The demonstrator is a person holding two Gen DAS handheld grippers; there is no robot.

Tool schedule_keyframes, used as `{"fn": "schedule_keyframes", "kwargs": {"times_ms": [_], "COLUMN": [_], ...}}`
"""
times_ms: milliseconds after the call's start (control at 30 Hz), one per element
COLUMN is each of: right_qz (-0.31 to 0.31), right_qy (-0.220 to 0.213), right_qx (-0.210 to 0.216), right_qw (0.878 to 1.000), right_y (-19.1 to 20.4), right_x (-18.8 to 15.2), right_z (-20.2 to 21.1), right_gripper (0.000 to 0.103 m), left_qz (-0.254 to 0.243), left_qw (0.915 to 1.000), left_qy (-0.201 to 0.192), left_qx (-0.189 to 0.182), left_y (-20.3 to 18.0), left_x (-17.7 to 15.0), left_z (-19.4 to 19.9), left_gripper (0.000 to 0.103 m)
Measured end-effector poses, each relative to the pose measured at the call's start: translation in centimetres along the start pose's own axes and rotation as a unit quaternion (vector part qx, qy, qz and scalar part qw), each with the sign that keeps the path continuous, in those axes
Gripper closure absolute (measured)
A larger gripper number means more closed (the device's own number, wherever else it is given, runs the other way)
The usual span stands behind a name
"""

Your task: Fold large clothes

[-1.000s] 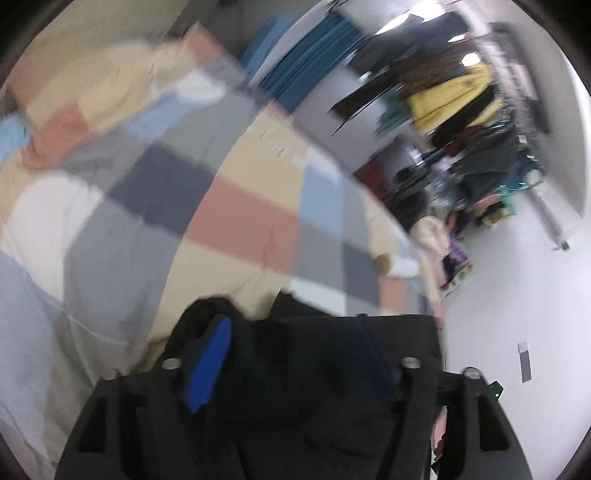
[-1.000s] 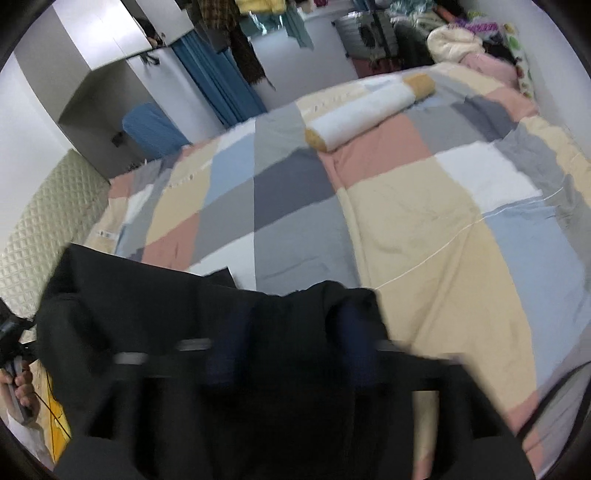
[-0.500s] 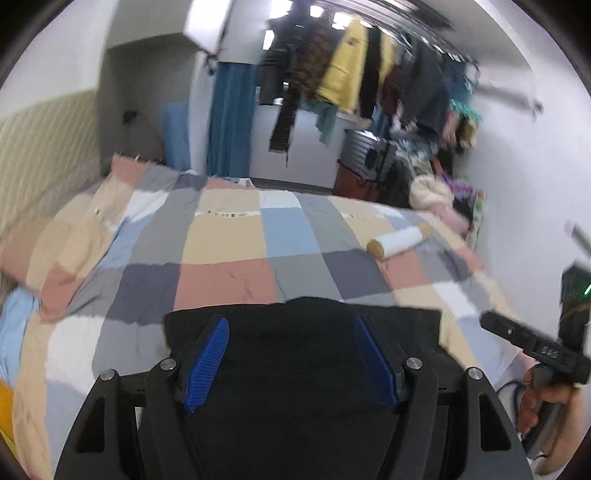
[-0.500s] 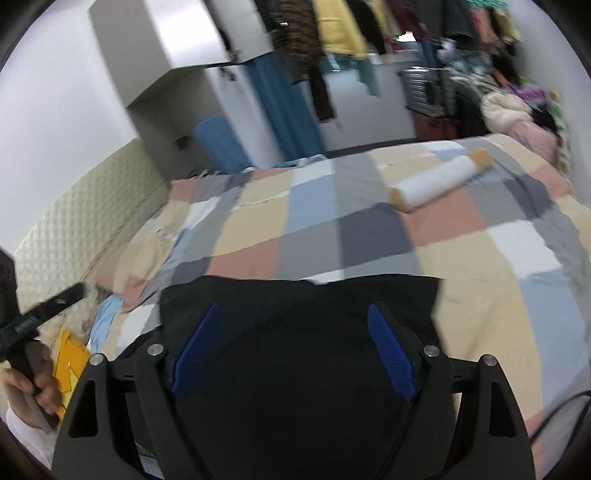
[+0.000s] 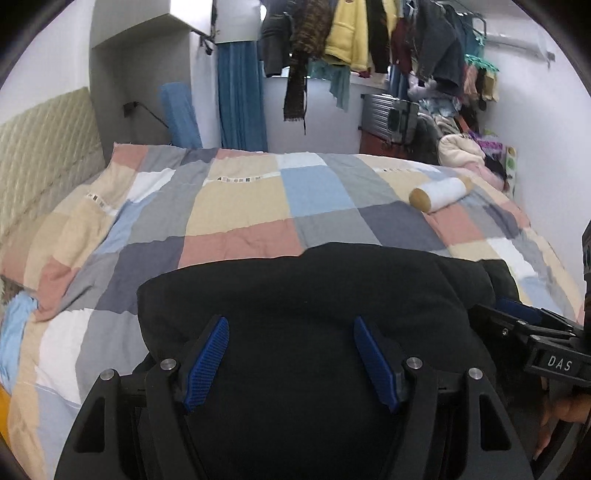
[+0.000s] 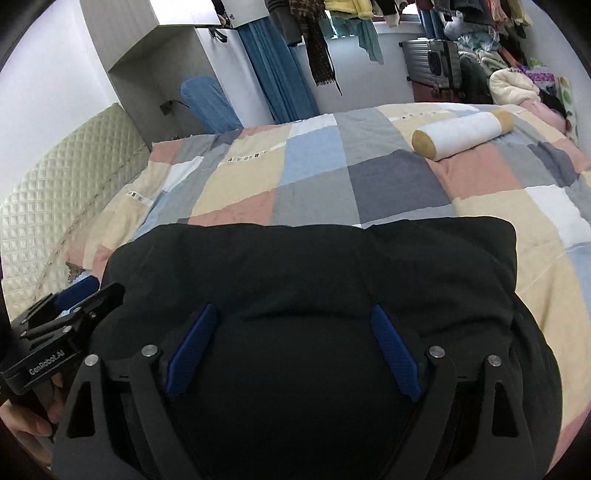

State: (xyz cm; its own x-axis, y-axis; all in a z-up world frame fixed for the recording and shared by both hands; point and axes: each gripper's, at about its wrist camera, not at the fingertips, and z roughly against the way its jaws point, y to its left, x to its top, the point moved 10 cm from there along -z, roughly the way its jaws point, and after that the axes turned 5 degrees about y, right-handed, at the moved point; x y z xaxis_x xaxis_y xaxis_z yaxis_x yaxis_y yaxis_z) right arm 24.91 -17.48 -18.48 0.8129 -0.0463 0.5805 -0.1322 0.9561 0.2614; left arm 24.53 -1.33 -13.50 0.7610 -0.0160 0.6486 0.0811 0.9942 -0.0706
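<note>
A black garment (image 5: 303, 295) lies folded on the near part of the patchwork bedspread (image 5: 243, 206); it also fills the lower half of the right wrist view (image 6: 314, 280). My left gripper (image 5: 291, 354) is open, its blue pads spread wide just above the cloth, holding nothing. My right gripper (image 6: 291, 350) is open too, over the same garment. Each gripper shows at the edge of the other's view: the right one at the right edge (image 5: 524, 325), the left one at the left edge (image 6: 70, 306).
A white bolster with tan ends (image 6: 461, 136) lies on the far right of the bed. A quilted headboard (image 6: 62, 199) stands at the left. Hanging clothes (image 5: 347, 33), a blue curtain (image 5: 240, 99) and a suitcase (image 5: 388, 114) stand beyond the bed.
Both grippers swung from a tilted, blurred view to level over the bed. The black garment, bunched in the closed jaws a second ago, now lies flat, released, with both jaws open.
</note>
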Motion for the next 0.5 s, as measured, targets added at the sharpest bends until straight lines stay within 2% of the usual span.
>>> {"fn": "schedule_keyframes", "kwargs": {"times_ms": [100,267,500], "right_qz": [0.005,0.028,0.029], "right_qy": [0.001,-0.005,0.002], "right_qx": [-0.003,-0.021,-0.027], "right_qw": [1.0,0.999,0.999], "right_y": [0.0,0.9,0.5], "right_x": [0.6,1.3,2.7], "right_z": [-1.0,-3.4,-7.0], "right_gripper": [0.009,0.001,0.0], "left_qz": [-0.007,-0.014,-0.007], "left_qw": [0.9999,0.9991,0.9982], "left_qy": [0.013,0.015,0.03], "left_qx": [0.004,0.037,0.051], "left_y": [0.2,0.9,2.1], "left_x": [-0.4,-0.1,0.5], "left_z": [-1.6,-4.1,-7.7], "left_gripper": [0.033,0.033,0.032]}}
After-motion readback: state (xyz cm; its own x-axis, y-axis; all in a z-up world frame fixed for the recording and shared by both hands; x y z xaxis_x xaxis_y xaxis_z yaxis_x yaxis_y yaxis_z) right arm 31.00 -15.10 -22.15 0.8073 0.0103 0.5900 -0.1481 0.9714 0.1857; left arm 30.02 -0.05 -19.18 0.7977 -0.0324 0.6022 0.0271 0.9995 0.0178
